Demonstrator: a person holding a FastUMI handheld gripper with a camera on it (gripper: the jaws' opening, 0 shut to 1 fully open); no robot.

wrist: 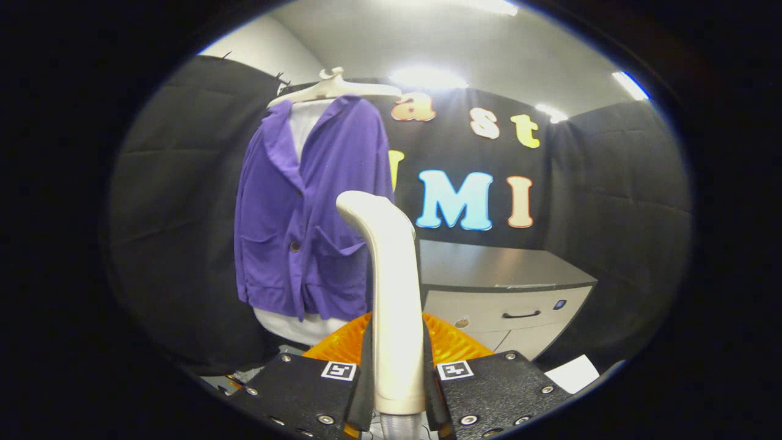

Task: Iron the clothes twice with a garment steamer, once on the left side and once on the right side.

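Ahead, fingers (398, 391) clamp steamer handle (391, 293); purple jacket (311, 208) on hanger (333, 88) beyond, cabinet (507, 293) beside.

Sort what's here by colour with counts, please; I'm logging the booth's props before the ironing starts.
Purple: 1, the jacket on the hanger.
White or cream: 3, the hanger, the white garment under the jacket, the steamer with both fingers of the tongs pressed on its handle.
Orange: 1, the ribbed base beyond the fingers.
Grey-topped: 1, the cabinet.
Total: 6.
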